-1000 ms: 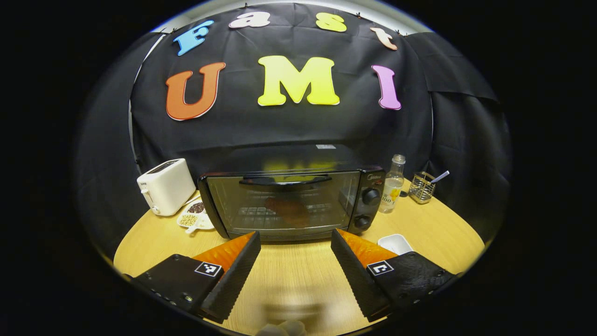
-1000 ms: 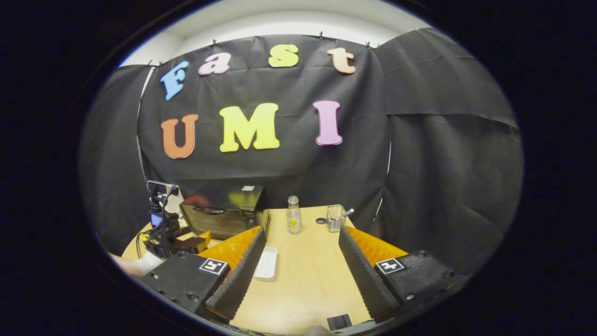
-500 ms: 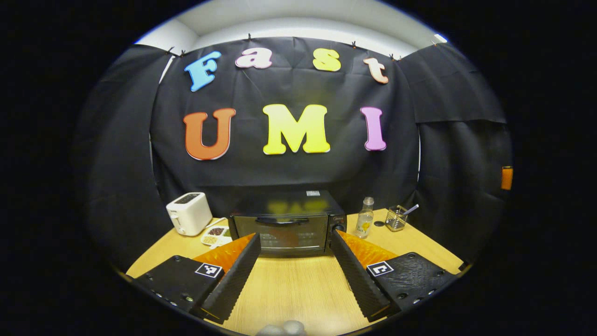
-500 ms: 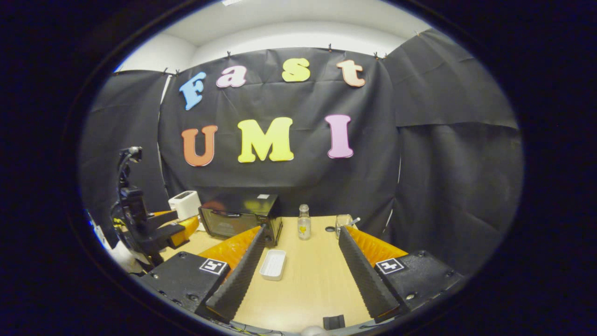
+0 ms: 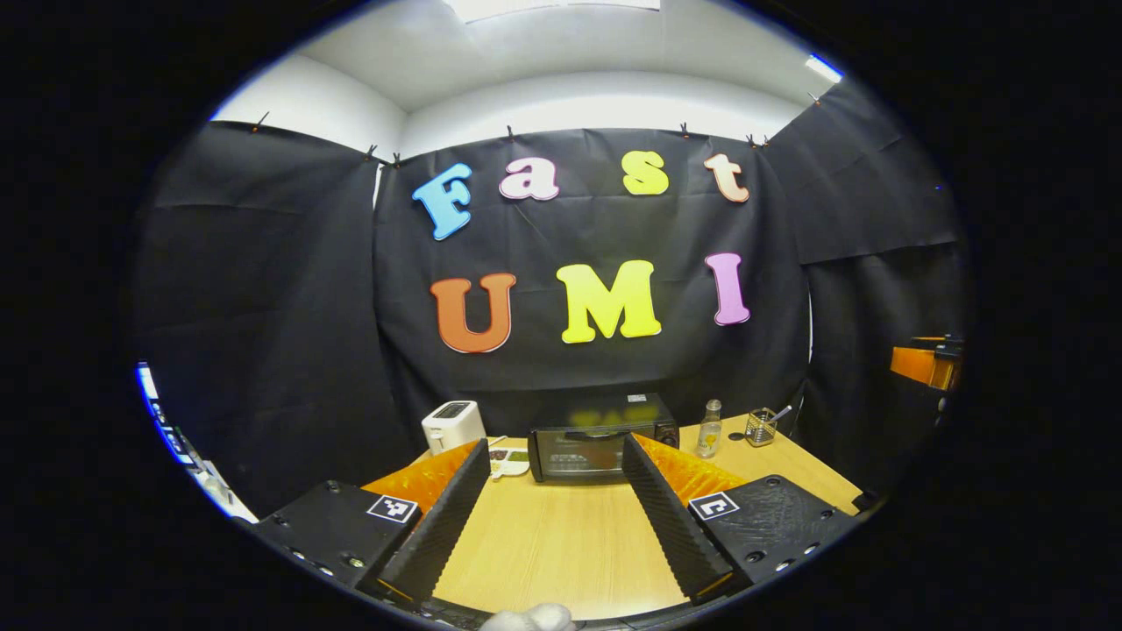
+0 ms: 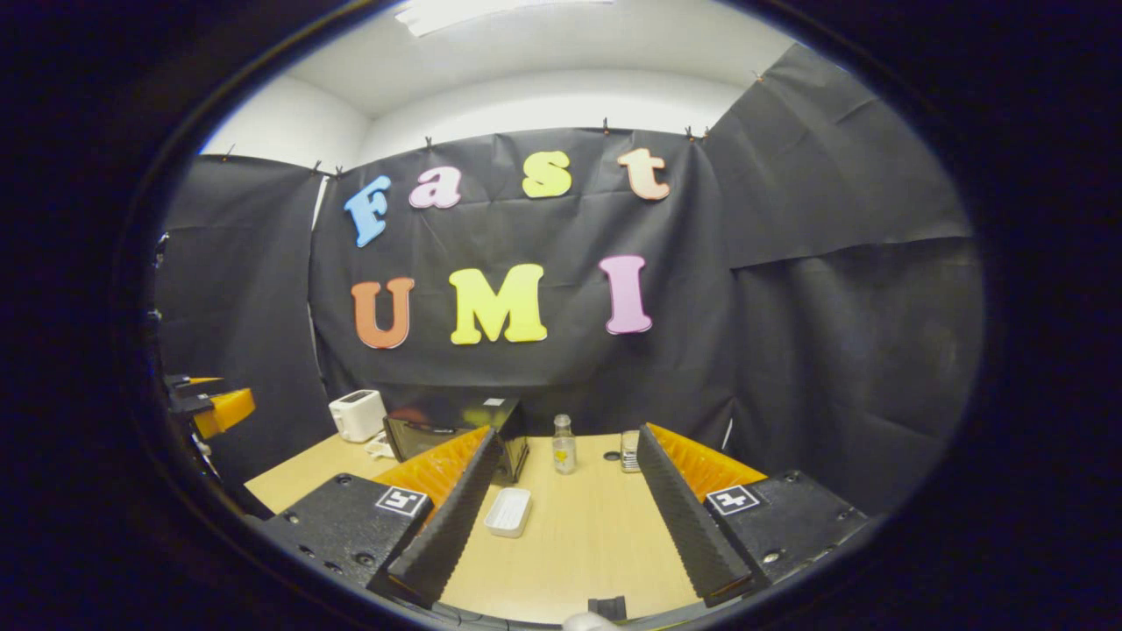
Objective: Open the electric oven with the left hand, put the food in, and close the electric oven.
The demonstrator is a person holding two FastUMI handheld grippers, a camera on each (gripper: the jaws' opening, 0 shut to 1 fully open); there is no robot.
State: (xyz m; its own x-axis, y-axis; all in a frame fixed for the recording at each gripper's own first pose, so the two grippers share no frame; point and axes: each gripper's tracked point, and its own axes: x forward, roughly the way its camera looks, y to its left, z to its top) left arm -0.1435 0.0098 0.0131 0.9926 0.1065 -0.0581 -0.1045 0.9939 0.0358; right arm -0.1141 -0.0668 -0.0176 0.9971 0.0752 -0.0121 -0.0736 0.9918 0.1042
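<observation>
well back from the shut oven (image 5: 603, 447), left gripper (image 5: 554, 456) and right gripper (image 6: 570, 443) both wide apart, empty

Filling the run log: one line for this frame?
oven: door shut, food inside | left claw: open, empty, far back from oven | right claw: open, empty | white tray: empty on table
</observation>
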